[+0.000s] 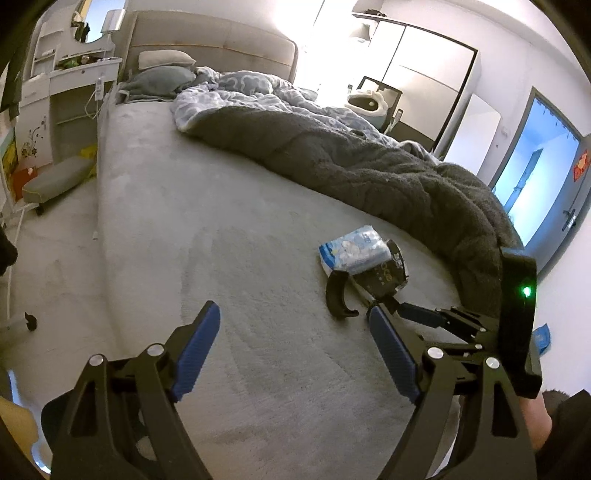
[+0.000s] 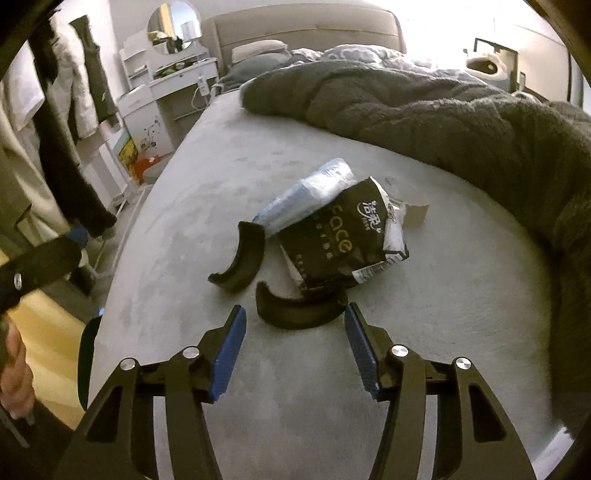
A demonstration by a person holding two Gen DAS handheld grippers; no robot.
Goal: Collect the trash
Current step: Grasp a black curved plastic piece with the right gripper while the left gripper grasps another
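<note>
Left gripper point(image 1: 291, 323): jaws spread wide, blue pads point(image 1: 194, 354) facing each other over bare sheet, nothing between them and nothing touched.
Right gripper point(image 2: 295, 325): jaws partly open and empty; the tips sit just short of the nearer black curved piece point(image 2: 299, 308), not touching it as far as the right wrist view shows.
Right gripper seen from the left wrist view: it reaches in from the right edge, fingers aimed at the trash pile, a green light point(image 1: 526, 292) lit on its body.
Trash, black wrapper point(image 2: 343, 236): crumpled black packet with pale lettering, lying on the grey bed sheet point(image 2: 443, 314), its near end touching the nearer curved piece.
Trash, blue-and-white packet point(image 2: 310, 195): soft plastic pack lying behind and partly under the black wrapper.
Trash, farther black curved piece point(image 2: 242, 258): lies left of the wrapper, just beside the blue-and-white packet.
Small cardboard scrap point(image 2: 415, 212): right of the wrapper, on the sheet.
Surroundings: a dark grey blanket point(image 2: 443, 118) is heaped along the far and right side of the bed, near the pile but apart from it; a white dressing table point(image 2: 173, 85) with a round mirror point(image 2: 173, 27) stands beside the headboard.
Hand pose: both grippers tilt downward toward the bed; a hand point(image 2: 13, 373) shows at the left edge of the right wrist view.
</note>
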